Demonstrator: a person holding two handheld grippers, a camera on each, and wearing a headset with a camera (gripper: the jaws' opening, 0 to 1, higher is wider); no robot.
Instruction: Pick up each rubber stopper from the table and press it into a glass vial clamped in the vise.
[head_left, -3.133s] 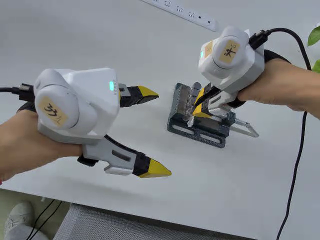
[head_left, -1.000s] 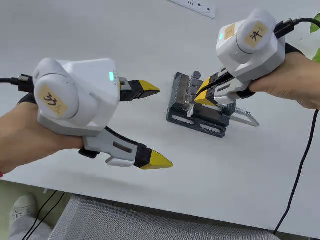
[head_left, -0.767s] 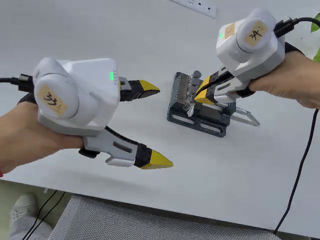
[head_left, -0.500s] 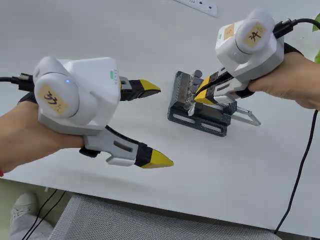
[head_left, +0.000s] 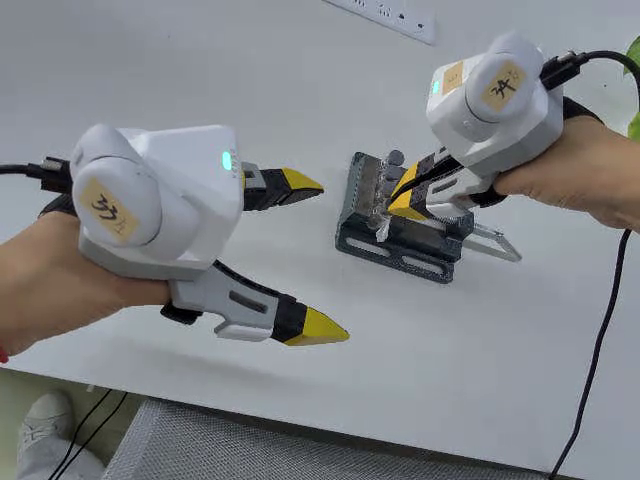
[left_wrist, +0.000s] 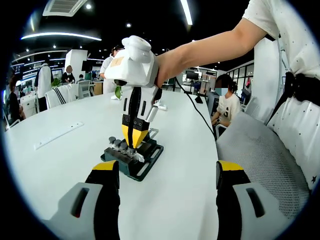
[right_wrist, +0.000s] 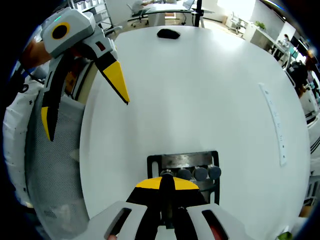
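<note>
A dark vise (head_left: 398, 245) stands on the white table and clamps a row of glass vials (head_left: 381, 218) topped with grey rubber stoppers (right_wrist: 200, 173). My right gripper (head_left: 396, 203) is shut, its yellow tips resting down on the near end of the row; whether anything lies between the tips is hidden. In the right gripper view the shut tips (right_wrist: 167, 183) touch the leftmost stopper (right_wrist: 166, 175) over the vise (right_wrist: 182, 160). My left gripper (head_left: 312, 255) hovers open and empty, left of the vise. From the left gripper view, its tips (left_wrist: 166, 167) frame the vise (left_wrist: 132, 161) and the right gripper (left_wrist: 134, 139).
A white power strip (head_left: 385, 14) lies at the table's far edge. A black cable (head_left: 598, 320) trails down the right side. The table's near edge runs above a grey mesh chair (head_left: 180, 450). A black object (right_wrist: 168, 33) sits far across the table.
The head view has shifted a little. The right gripper stays shut at the near end of the vial row, and the left gripper stays open in about the same place.
</note>
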